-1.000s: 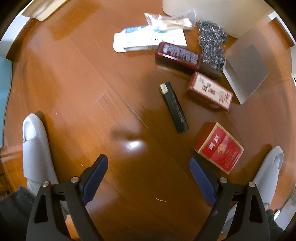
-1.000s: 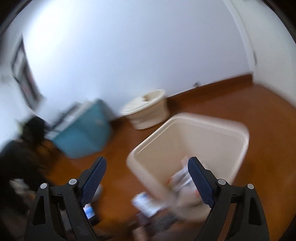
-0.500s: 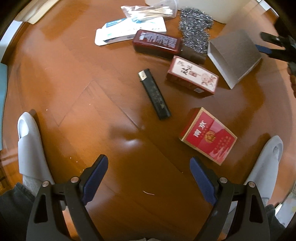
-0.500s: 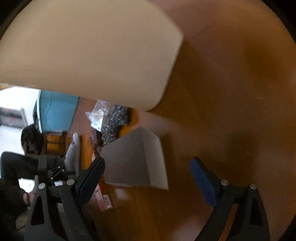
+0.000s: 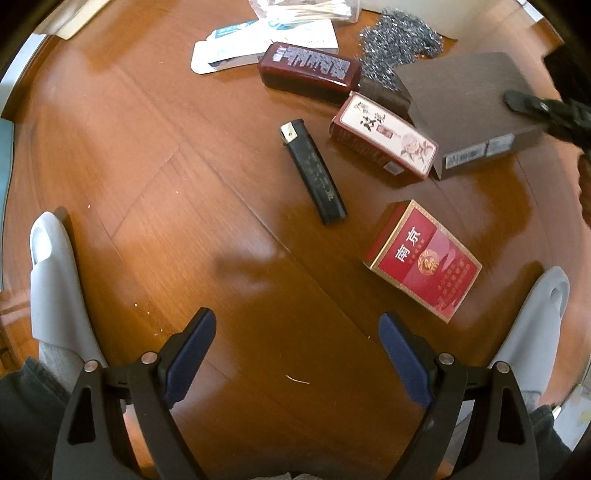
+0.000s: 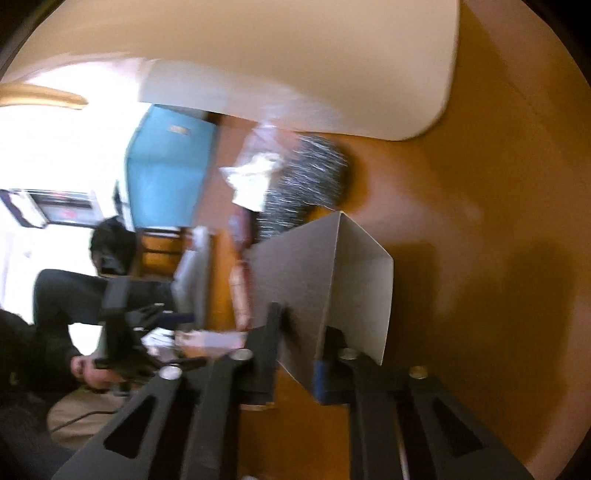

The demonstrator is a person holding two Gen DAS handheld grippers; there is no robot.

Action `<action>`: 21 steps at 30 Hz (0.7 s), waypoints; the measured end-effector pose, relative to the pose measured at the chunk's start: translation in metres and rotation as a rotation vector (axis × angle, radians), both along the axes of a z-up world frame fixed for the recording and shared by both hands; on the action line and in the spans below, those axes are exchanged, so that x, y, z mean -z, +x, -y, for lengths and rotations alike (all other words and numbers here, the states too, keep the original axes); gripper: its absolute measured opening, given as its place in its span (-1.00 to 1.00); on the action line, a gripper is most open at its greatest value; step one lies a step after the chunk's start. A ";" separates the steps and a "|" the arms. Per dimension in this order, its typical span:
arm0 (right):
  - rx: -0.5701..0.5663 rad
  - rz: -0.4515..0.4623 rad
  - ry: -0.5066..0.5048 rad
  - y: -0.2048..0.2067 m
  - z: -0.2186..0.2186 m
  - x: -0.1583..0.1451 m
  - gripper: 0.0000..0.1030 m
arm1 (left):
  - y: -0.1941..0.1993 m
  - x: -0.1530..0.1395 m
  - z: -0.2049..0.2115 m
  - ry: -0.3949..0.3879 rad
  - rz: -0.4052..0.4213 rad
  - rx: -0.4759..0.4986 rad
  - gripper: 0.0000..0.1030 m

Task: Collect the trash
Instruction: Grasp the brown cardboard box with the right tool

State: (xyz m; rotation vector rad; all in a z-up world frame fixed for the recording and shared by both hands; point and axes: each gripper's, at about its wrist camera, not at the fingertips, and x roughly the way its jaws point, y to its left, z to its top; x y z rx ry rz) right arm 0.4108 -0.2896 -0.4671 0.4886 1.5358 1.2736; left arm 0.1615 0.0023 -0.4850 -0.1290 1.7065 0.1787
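Note:
Trash lies on the wooden floor (image 5: 147,166): a red cigarette pack (image 5: 423,258), a black lighter (image 5: 314,171), a white-and-maroon pack (image 5: 384,138), a dark red box (image 5: 310,72), a flattened white carton (image 5: 258,46), a bag of cotton swabs (image 5: 306,11), a steel wool pad (image 5: 399,37) and a grey-brown cardboard box (image 5: 469,110). My left gripper (image 5: 297,347) is open and empty, above the floor short of the red pack. My right gripper (image 6: 299,325) is shut on the cardboard box (image 6: 321,273); its finger (image 5: 532,105) shows on the box in the left wrist view.
A cream trash bin (image 6: 295,55) stands just beyond the cardboard box and steel wool (image 6: 306,177). My two grey slippers (image 5: 55,280) (image 5: 532,325) frame the floor area. A teal cabinet (image 6: 170,162) stands further back.
My right gripper swung down from the bin to the cardboard box and closed on it. My left gripper moved closer to the trash pile, still open.

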 end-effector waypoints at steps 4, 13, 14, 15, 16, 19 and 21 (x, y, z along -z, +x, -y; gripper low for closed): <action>0.129 0.083 0.021 -0.017 0.021 -0.033 -0.99 | -0.008 -0.008 0.002 -0.070 0.029 -0.051 0.76; 0.563 0.165 0.056 -0.060 0.091 -0.083 -0.99 | -0.017 0.016 0.005 -0.279 -0.036 -0.617 0.76; 0.568 0.168 0.052 -0.065 0.092 -0.085 -0.99 | -0.017 0.018 0.005 -0.286 -0.034 -0.671 0.76; 0.570 0.170 0.049 -0.069 0.091 -0.086 -0.99 | -0.018 0.020 0.007 -0.290 -0.033 -0.712 0.76; 0.574 0.170 0.049 -0.073 0.090 -0.088 -0.99 | -0.018 0.024 0.008 -0.291 -0.040 -0.761 0.76; 0.584 0.181 0.067 -0.086 0.089 -0.096 -0.99 | -0.016 0.031 0.011 -0.252 -0.040 -0.817 0.76; 0.597 0.184 0.082 -0.092 0.091 -0.097 -0.99 | -0.014 0.038 0.012 -0.231 -0.047 -0.831 0.76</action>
